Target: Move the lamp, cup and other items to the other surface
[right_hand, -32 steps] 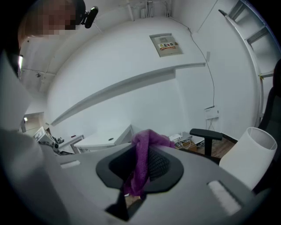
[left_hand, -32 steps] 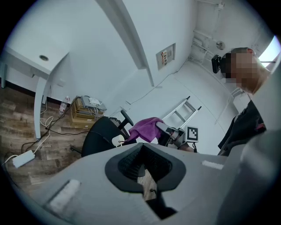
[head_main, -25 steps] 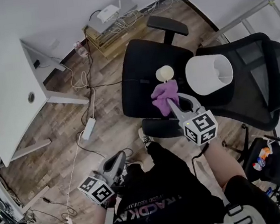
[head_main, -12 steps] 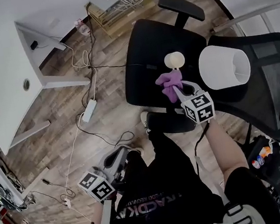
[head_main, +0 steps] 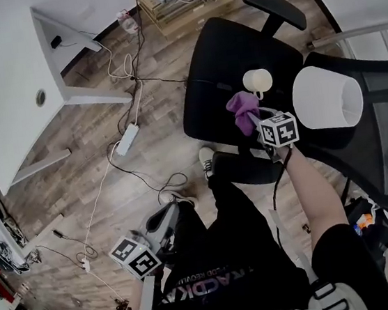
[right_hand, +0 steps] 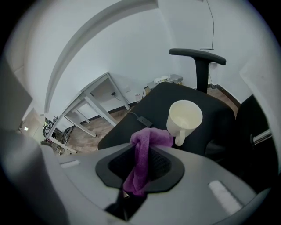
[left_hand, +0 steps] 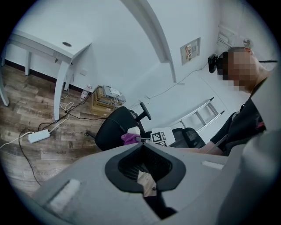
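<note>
Right gripper (head_main: 253, 117) has the purple cloth (right_hand: 141, 167) between its jaws. The jaws have just been opening a bit, but the pads look to be pinching the cloth's lower end. The cloth's long axis runs along the jaws, and its bunched end sticks out past the tips toward the cup (head_main: 257, 80). The cloth hangs over the black chair seat (head_main: 214, 64), near the seat's edge on the person's side; can't tell if it touches the seat.

Cup stands upright, mouth up, handle toward the gripper, just beyond the cloth, by the seat edge nearest the mesh chair (head_main: 387, 127). Lamp shade (head_main: 327, 97) lies on its side on the mesh chair, with its axis roughly level and the wide open end facing away from the cup.

Left gripper (left_hand: 141, 144) is low by the person's leg, jaw tips together, nothing in them.

Around: armrest (head_main: 274, 7) at the seat's far edge, white desk (head_main: 3, 83) well off, power strip (head_main: 127, 139) and loose cables (head_main: 107, 189) on the wood floor (head_main: 77, 172). Nothing sits between the cloth and the cup.
</note>
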The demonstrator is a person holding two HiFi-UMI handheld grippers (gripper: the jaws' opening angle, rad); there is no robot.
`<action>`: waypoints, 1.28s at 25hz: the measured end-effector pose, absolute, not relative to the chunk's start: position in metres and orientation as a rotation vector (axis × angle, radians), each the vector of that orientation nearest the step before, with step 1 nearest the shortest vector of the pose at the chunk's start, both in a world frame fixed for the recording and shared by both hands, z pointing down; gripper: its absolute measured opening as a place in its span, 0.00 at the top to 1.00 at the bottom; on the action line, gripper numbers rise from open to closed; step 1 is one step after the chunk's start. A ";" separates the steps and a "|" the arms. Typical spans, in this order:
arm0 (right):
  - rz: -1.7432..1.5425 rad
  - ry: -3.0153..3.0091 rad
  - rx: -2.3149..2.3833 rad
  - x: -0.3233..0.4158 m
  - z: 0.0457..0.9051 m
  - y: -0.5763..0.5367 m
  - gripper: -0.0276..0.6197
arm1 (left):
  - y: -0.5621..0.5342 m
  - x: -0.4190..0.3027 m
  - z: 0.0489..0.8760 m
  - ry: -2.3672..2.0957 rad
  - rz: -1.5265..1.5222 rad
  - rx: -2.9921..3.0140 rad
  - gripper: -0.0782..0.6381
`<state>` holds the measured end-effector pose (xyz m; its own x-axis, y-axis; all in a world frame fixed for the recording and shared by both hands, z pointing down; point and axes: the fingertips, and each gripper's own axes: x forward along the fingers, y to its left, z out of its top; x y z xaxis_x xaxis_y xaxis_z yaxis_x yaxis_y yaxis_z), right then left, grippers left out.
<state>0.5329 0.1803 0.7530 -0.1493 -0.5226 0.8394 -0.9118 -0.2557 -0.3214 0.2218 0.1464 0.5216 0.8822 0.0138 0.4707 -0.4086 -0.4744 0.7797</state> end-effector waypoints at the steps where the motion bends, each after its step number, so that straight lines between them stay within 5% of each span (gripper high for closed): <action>1: 1.385 -1.602 1.729 0.534 0.759 0.181 0.85 | 0.147 0.221 0.522 -0.294 0.512 2.011 0.89; 16: 1.402 -1.462 1.740 0.547 0.760 0.196 0.70 | 0.147 0.188 0.520 -0.378 0.425 2.006 0.89; 18: 1.366 -1.451 1.804 0.553 0.741 0.198 0.73 | 0.147 0.180 0.516 -0.389 0.401 2.014 0.89; 22: 1.287 -1.457 1.971 0.562 0.690 0.202 0.95 | 0.151 0.164 0.504 -0.398 0.342 2.037 0.89; 32: 0.898 -1.829 2.065 0.477 0.510 0.162 0.95 | 0.168 0.093 0.468 -0.457 0.128 2.134 0.89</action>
<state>0.4766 0.1619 0.5105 0.0272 -0.8109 0.5846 -0.9584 -0.1874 -0.2154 0.0935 0.1682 0.4682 0.9255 -0.2745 0.2608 -0.3699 -0.5081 0.7778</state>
